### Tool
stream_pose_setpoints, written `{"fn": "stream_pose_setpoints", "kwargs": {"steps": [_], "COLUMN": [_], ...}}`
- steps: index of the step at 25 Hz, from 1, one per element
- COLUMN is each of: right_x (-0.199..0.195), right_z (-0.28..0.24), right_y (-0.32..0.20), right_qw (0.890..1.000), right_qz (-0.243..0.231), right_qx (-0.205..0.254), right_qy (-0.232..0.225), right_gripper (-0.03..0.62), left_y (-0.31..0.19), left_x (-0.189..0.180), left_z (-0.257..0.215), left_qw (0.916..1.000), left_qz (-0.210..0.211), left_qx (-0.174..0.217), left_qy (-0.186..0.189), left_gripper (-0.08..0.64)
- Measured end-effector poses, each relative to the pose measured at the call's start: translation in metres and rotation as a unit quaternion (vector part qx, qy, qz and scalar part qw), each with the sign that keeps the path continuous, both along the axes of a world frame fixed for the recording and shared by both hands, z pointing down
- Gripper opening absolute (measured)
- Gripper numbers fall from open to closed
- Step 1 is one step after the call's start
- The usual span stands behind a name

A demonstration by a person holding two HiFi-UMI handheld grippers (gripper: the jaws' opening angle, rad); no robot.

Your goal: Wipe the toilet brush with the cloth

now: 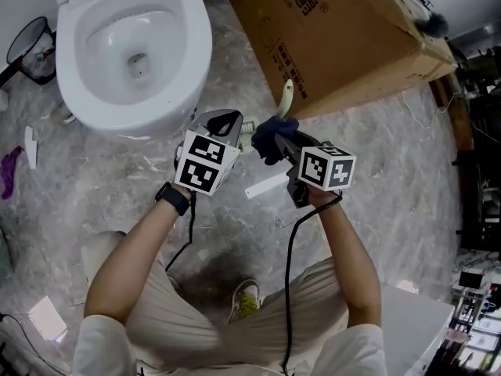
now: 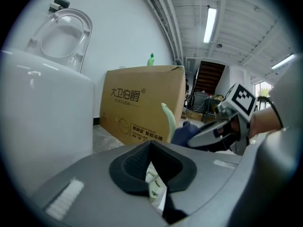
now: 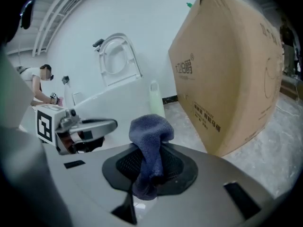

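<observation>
My left gripper is shut on the toilet brush near its pale ribbed lower end, which shows between the pads. The brush's pale green curved handle rises past the jaws toward the cardboard box. A dark blue cloth is bunched against the handle just right of the left gripper. My right gripper is shut on that cloth, which stands up out of its jaws. In the left gripper view the cloth sits at the handle's base.
A white toilet with its seat raised stands at the upper left. A large cardboard box fills the upper right, with a green bottle on top. A white strip lies on the marble floor below the grippers. A person crouches far off.
</observation>
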State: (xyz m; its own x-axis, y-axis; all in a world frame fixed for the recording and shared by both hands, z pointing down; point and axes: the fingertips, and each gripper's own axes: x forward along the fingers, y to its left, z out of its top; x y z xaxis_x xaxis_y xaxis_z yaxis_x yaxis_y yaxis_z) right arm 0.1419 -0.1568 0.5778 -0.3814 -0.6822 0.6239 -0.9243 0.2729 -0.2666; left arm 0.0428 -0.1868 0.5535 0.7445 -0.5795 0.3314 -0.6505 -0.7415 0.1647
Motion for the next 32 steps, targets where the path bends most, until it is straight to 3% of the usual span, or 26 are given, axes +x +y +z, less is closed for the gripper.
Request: {"fn": "stream_pose_setpoints", "kwargs": {"steps": [5,8,18,32], "right_x": [0.008,0.012,0.015,0.002], "right_z": [-0.063,-0.073,-0.006,0.049], "right_y": [-0.019,-0.031,-0.032,-0.019], "right_qw": [0.995,0.992,0.996,0.998], "right_qz": [0.006,0.014,0.026,0.007], "right_qx": [0.098,0.123,0.042,-0.026], "right_qy": [-0.013,-0.029,-0.076,-0.059], "right_gripper": [0.069,0.069,0.069,0.069], "left_y": [0.001,0.004,0.009,0.014], "left_x": [0.001,0.0,-0.009,-0.001], "left_z": [0.001,0.001,0.015,0.018], "left_qw": [0.9998,0.9995,0.9976,0.9969], "left_qz": [0.003,0.009,0.014,0.024], "left_qx": [0.011,0.019,0.03,0.03], "left_qy": [-0.015,-0.024,-0.061,-0.068], "left_gripper": [0.0,0.0,0.0,0.0]}}
